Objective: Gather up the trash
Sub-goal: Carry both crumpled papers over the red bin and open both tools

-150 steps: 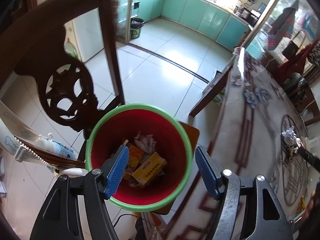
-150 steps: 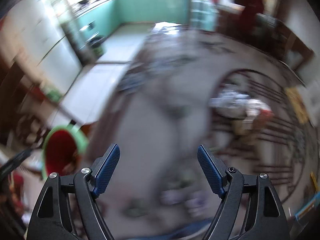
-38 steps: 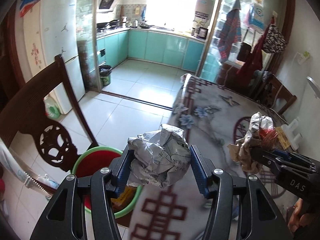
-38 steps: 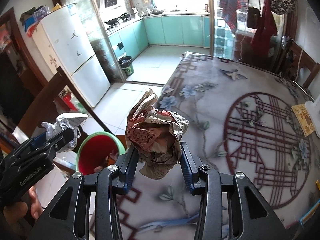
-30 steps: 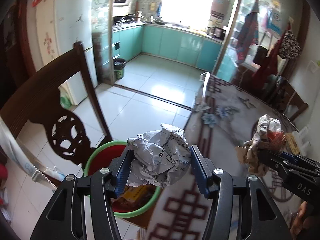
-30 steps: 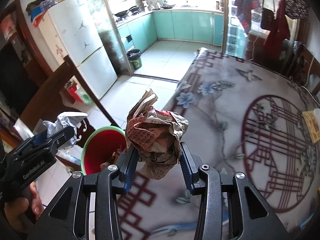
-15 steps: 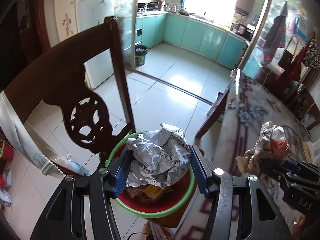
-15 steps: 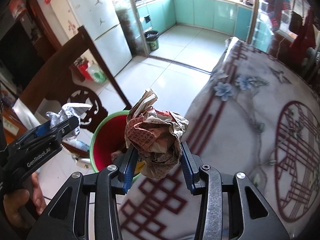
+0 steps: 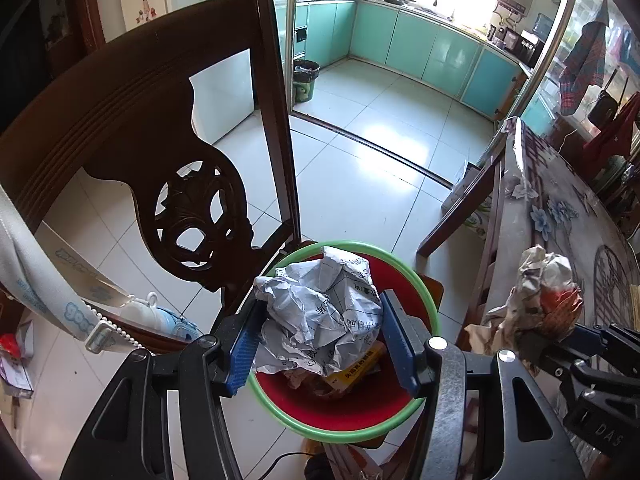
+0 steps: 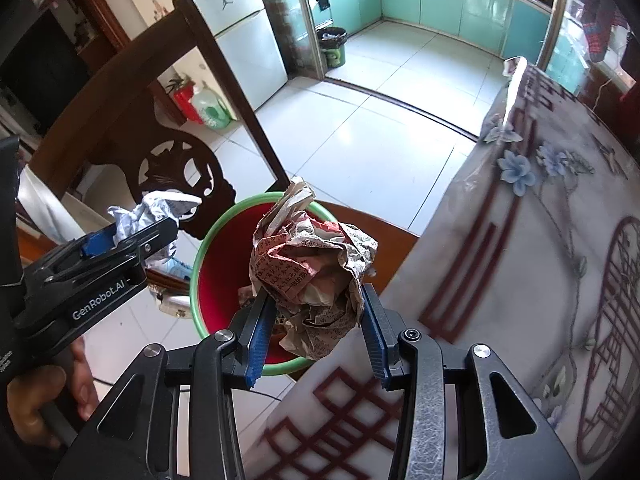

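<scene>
A tiled floor [image 9: 352, 184] runs back to a kitchen with turquoise cabinets [image 9: 432, 48]. On the right stands a table [image 10: 532, 264] under a cloth printed with blue flowers and dark red lattice patterns. On the left is a dark carved wooden chair [image 9: 152, 120], its backrest rising well above everything nearby. A white fridge [image 10: 240, 28] stands behind it.

A red bin with a green rim [image 9: 400, 416] sits on the chair's seat, between the backrest and the table edge. It already holds scraps of paper and a yellow box [image 9: 356, 368].

The left gripper [image 9: 320, 340] hangs directly above the bin's opening, its blue-padded jaws pressed tight on a white paper ball [image 9: 320, 312], crumpled and printed with dark text. From the right wrist view, the same gripper [image 10: 160, 224] and ball [image 10: 154, 206] appear to the left of the bin [image 10: 212, 272], with the person's hand [image 10: 44, 400] around the handle.

The right gripper [image 10: 316, 332] sits over the table edge beside the bin, clamped on a brown paper ball [image 10: 312, 272], crumpled newsprint with red and black lettering. In the left wrist view that ball [image 9: 540, 304] shows at the right, over the table's edge
</scene>
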The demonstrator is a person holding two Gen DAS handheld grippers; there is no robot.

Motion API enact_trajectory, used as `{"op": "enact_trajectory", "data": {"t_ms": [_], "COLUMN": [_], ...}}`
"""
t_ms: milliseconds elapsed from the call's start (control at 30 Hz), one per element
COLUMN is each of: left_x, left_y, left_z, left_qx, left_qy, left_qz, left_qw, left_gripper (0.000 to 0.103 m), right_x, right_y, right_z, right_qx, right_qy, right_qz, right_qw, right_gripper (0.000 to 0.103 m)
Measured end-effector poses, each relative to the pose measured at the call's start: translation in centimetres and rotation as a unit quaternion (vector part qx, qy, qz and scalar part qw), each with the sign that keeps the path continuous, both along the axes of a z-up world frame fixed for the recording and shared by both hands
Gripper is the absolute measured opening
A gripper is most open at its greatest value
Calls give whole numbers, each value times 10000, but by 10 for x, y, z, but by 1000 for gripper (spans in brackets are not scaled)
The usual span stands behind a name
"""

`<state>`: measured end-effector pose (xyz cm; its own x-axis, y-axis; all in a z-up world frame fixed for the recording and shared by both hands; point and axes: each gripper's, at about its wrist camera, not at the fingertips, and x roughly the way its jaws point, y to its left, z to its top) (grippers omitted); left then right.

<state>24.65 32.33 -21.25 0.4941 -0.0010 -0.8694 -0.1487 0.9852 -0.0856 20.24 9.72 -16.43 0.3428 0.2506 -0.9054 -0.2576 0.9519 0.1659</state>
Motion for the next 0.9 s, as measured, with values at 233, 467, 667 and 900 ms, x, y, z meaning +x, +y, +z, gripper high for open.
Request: {"op": "enact_trajectory", "data": {"t_ms": [233,467,667,900], "left_x": [5,2,-14,-62], "left_y": [4,0,-37,-99], "left_z": [-9,-12,12,76], "left_qx": [-53,27,-27,-93], "left_qy": [134,222,-14,-819], "left_qz": [69,165,-102,-188], "left_qw": [9999,9996,9999,9964], "left_gripper": [59,67,67,69], "right_x": [4,-1,-23,-69], "right_y": [3,-4,-34,-104], "right_z": [-5,2,21,68], "right_qx": [-55,-28,-41,30], "right_qy": [21,-92,-346,-1132], "right_qz": [-5,-78,-319,-807], "right_qw": [10000,9999,9989,9903], "right_gripper": [49,73,75,83]}}
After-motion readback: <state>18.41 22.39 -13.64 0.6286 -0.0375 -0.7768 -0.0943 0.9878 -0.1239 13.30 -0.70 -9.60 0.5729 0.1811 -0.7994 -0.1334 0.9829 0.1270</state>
